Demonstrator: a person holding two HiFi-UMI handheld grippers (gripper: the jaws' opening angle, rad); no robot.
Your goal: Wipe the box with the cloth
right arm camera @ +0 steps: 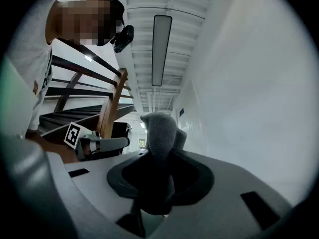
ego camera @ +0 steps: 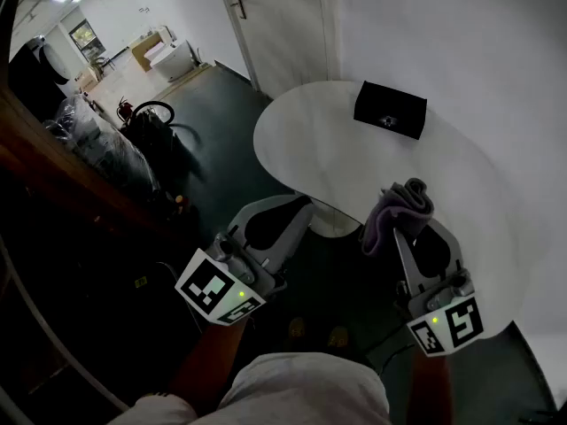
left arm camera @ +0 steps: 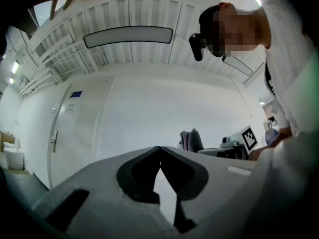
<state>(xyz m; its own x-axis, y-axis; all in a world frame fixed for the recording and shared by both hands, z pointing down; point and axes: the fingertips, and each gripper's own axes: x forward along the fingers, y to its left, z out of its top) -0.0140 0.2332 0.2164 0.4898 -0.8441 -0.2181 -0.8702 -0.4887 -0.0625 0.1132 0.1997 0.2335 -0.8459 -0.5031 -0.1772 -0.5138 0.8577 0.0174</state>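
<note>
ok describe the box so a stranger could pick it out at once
Look at the white rounded table by the wall. The box sits alone near its far edge, flat and rectangular. It is the only black thing on the tabletop; the grey cloth is crumpled and held in the right gripper.

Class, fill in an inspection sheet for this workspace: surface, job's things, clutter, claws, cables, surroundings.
Surface: white rounded table, bare apart from the box.
Job's things: black box lies at the table's far side; grey cloth is held, apart from the box.
Clutter: nothing seen on the table.
Claws: left claw shut, empty; right claw shut on the cloth.
Cables: nothing seen on the table.
Surroundings: white door and wall behind, dark floor, wooden stair rail at the left.
</note>
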